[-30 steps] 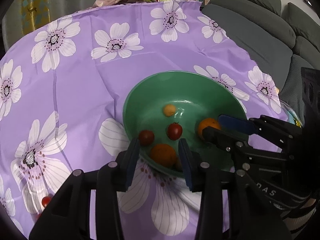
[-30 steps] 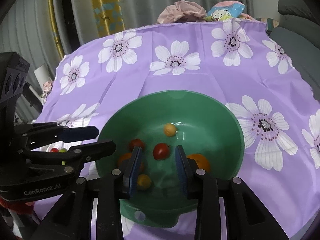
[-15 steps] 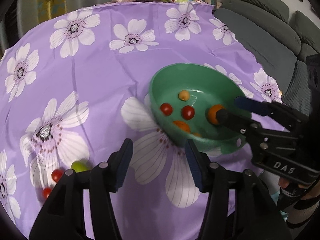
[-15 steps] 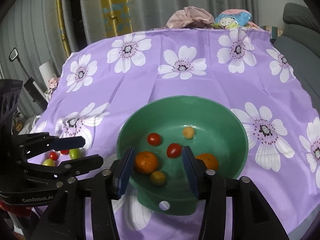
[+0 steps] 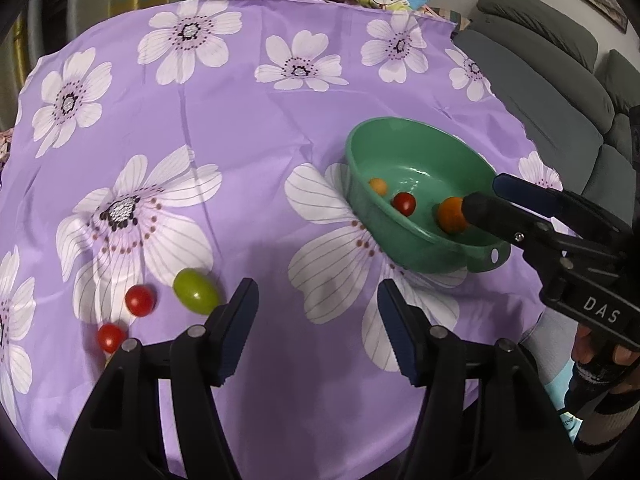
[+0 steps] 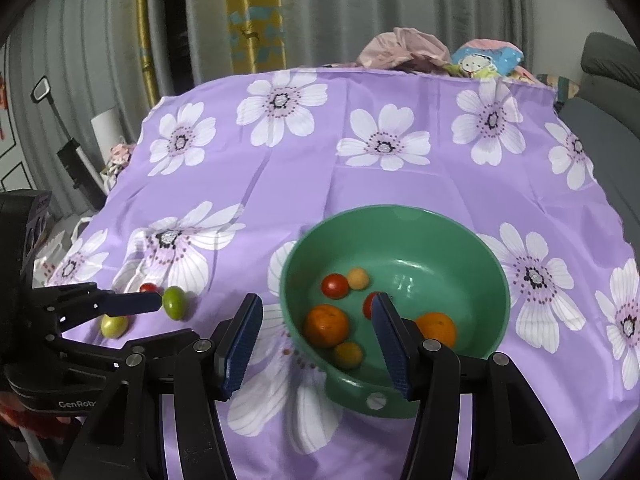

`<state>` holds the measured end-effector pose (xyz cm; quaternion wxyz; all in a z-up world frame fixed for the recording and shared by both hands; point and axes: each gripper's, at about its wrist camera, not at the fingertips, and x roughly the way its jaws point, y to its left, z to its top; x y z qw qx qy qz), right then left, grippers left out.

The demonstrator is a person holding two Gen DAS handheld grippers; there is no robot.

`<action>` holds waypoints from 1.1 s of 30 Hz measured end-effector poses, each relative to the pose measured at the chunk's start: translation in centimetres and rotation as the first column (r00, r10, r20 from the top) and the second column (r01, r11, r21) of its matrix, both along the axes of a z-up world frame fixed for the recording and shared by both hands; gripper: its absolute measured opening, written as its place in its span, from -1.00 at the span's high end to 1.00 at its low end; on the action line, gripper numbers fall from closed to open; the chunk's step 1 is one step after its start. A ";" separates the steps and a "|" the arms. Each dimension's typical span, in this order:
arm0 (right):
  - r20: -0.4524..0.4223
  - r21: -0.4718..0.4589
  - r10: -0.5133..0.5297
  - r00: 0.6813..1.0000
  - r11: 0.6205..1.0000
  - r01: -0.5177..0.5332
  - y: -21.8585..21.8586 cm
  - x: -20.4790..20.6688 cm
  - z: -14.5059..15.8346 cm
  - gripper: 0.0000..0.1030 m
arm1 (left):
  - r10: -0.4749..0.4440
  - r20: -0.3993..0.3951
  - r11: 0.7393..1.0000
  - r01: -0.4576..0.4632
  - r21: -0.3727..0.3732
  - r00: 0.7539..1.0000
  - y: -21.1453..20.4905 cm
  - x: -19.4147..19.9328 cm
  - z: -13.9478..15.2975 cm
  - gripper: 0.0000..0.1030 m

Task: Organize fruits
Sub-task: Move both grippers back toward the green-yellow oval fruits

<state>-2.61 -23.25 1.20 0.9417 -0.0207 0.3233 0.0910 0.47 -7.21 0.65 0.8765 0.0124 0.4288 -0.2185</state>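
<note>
A green bowl (image 6: pixel 496 276) sits on the purple flowered cloth and holds two oranges (image 6: pixel 325 325), red cherry tomatoes (image 6: pixel 335 285) and small yellow-orange fruits (image 6: pixel 357 278). The bowl also shows in the left wrist view (image 5: pixel 360 152). Left of it on the cloth lie a green fruit (image 5: pixel 196 291), two red tomatoes (image 5: pixel 139 300) and, in the right wrist view, a yellow-green fruit (image 6: pixel 114 325). My left gripper (image 5: pixel 316 334) is open and empty above the cloth between the loose fruit and the bowl. My right gripper (image 6: pixel 316 344) is open and empty over the bowl's near rim.
The cloth-covered table (image 5: pixel 240 120) drops off at its edges. A grey sofa (image 5: pixel 560 80) stands to the right. Crumpled pink cloth and a cartoon bag (image 6: pixel 486 60) lie beyond the far edge. Curtains and a stand with a mirror (image 6: pixel 42 90) are at the left.
Both grippers have pulled back from the bowl and opened wider. The left one swung left, bringing the loose green fruit and red tomatoes into view. An orange now lies in the bowl.
</note>
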 end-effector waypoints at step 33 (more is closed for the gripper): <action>-0.159 0.009 0.264 0.951 0.964 -0.266 9.3 0.6 -4.5 -0.11 | 0.235 -0.069 0.971 -0.237 -0.028 0.970 13.2 -3.6 -3.5 -0.15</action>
